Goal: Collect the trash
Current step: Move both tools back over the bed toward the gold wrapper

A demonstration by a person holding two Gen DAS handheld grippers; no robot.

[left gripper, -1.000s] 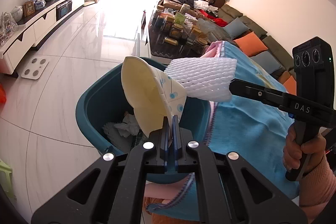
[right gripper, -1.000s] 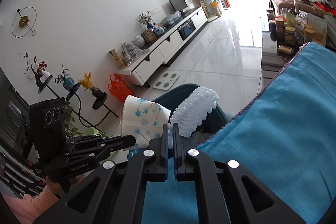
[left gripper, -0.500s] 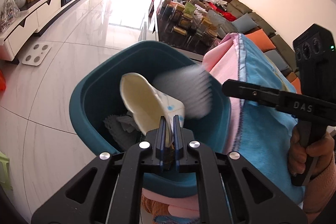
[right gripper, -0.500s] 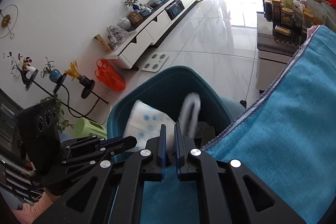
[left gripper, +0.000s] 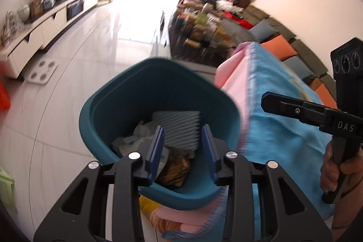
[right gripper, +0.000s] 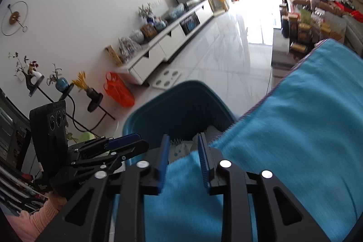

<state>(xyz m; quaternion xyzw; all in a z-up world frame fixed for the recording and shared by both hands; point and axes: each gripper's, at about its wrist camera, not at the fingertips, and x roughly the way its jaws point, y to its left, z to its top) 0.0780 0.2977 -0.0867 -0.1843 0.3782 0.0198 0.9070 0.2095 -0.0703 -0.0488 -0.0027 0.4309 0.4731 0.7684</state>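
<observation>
Both my left gripper and right gripper have just been opening, fingers now empty above the bin, whose foam sleeve could snag if I dip.

One teal bin, one foam net, two tools.

My left gripper tilts downward, its jaws just opened and holding nothing. My right gripper tilts down too, its jaws also just opened and holding nothing. A hand grips the right handle.
</observation>
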